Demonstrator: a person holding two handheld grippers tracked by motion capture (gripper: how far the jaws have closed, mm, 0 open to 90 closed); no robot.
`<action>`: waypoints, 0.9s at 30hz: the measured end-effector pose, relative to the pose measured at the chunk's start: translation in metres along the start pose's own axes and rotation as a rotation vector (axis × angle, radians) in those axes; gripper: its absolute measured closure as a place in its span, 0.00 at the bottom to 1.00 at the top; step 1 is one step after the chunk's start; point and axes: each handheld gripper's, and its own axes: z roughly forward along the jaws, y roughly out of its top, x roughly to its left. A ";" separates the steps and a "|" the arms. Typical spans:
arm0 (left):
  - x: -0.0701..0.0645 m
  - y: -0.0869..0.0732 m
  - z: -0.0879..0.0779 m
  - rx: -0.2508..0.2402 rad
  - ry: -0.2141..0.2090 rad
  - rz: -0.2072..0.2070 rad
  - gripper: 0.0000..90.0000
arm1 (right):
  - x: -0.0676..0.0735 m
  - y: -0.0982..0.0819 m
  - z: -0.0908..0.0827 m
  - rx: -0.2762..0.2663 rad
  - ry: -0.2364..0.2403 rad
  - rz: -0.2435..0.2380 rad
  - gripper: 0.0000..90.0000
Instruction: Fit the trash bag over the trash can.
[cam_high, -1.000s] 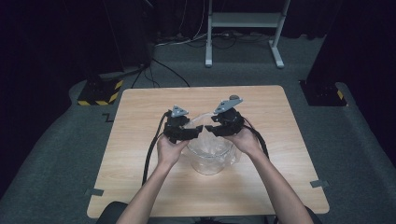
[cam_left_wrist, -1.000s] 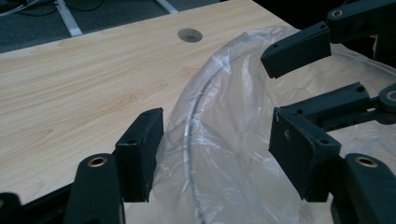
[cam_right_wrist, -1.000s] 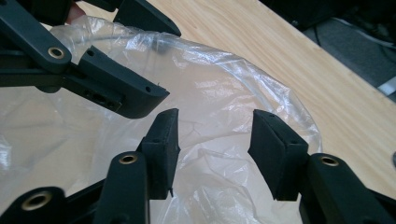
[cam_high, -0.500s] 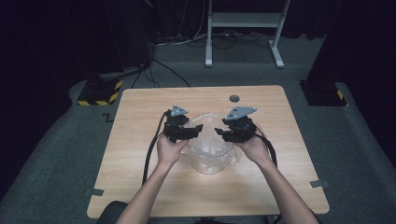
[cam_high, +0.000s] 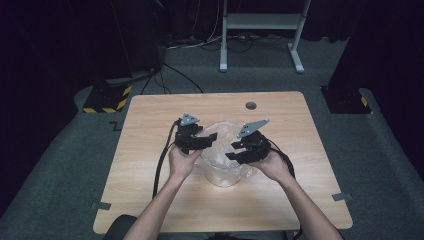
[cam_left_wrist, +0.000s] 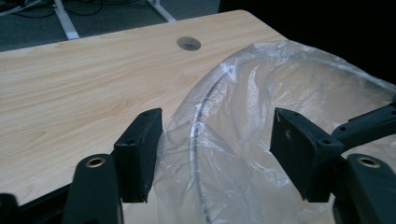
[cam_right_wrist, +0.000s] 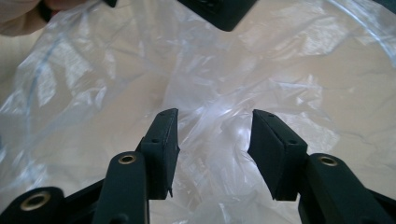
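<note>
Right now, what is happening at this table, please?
A person works on a clear plastic bag that lines a round transparent container on the wooden table, holding a gripper in each hand. The left gripper straddles the bag's rim, jaws apart, without pinching it. The right gripper reaches over crumpled film inside the bag, also open. The bag is not gripped yet.

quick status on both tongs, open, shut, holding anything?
Left tongs: open, jaws straddling the rim of the clear plastic bag, not pressing it.
Right tongs: open over the bag's crumpled film, gripping nothing.
</note>
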 end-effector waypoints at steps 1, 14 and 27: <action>-0.001 0.000 0.000 0.002 0.005 0.006 0.40 | 0.000 -0.001 0.000 0.001 0.018 -0.006 0.56; -0.009 0.001 0.003 0.075 0.014 0.078 0.31 | 0.009 -0.005 -0.003 -0.049 0.087 -0.070 0.54; -0.005 -0.002 0.003 0.072 0.002 0.042 0.32 | 0.009 -0.010 -0.025 -0.190 0.050 -0.065 0.52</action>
